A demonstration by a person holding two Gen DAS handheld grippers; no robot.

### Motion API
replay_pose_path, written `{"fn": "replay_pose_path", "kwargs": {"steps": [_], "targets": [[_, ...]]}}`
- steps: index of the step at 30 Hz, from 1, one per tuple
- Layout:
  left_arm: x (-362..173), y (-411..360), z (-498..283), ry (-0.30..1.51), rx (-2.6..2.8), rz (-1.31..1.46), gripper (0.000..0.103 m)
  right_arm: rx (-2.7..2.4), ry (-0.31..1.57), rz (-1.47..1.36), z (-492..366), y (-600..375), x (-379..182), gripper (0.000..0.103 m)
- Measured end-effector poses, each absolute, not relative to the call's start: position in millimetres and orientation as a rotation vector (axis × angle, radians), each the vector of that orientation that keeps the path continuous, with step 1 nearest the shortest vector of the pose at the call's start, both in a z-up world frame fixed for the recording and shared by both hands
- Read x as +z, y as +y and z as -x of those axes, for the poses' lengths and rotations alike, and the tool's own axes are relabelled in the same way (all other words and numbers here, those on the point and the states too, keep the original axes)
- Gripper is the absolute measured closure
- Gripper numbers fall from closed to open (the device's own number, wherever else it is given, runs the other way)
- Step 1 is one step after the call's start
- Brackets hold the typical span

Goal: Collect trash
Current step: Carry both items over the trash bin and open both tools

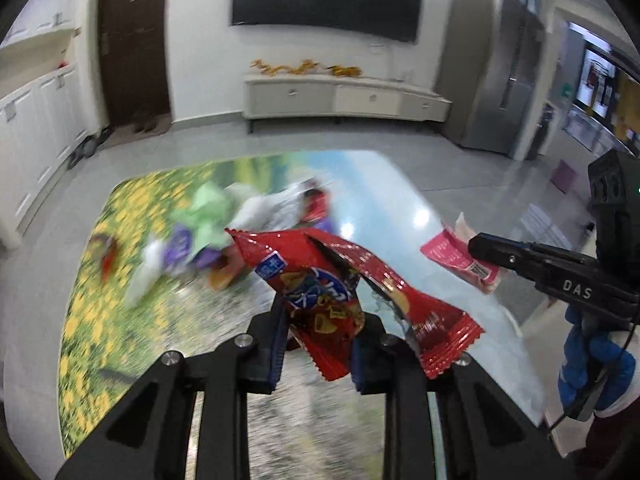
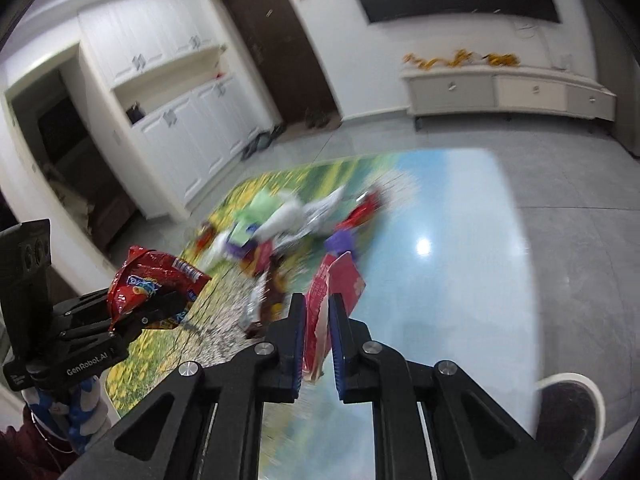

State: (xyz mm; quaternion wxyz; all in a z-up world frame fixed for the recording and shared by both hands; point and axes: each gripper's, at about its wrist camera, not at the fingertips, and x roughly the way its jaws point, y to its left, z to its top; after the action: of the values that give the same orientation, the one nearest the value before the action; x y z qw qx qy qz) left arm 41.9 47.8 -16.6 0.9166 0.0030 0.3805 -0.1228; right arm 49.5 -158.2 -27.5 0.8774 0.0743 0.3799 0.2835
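My left gripper [image 1: 320, 312] is shut on a torn red snack bag [image 1: 320, 276] and holds it above the table; the bag also shows in the right wrist view [image 2: 152, 284]. My right gripper [image 2: 316, 304] is shut on a pink wrapper [image 2: 340, 284], lifted off the table; it also shows in the left wrist view [image 1: 460, 256], at the tip of the right gripper [image 1: 480, 250]. A blurred pile of wrappers [image 1: 224, 224] in green, white, purple and red lies on the table beyond both grippers, also in the right wrist view [image 2: 296, 220].
The table [image 1: 120, 320] has a glossy meadow-and-sky print cover. A white-rimmed bin [image 2: 572, 412] stands on the floor at the table's right side. A low white TV cabinet [image 1: 344, 98], a dark door [image 1: 132, 44] and white cupboards [image 2: 180, 128] line the walls.
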Motion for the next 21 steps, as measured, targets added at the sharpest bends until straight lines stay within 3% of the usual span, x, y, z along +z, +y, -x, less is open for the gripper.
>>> {"fn": "replay_pose_path", "kwargs": {"steps": [9,21], "targets": [[-8,-67,-55,0.783,-0.457,-0.138,0.079,0.421,0.781,-0.280,-27,-265,-47,0.093],[-47,-201,-84,0.917,-0.673,-0.238,0.076,0.139,0.852,-0.428,-8,-388,-103,0.091]]}}
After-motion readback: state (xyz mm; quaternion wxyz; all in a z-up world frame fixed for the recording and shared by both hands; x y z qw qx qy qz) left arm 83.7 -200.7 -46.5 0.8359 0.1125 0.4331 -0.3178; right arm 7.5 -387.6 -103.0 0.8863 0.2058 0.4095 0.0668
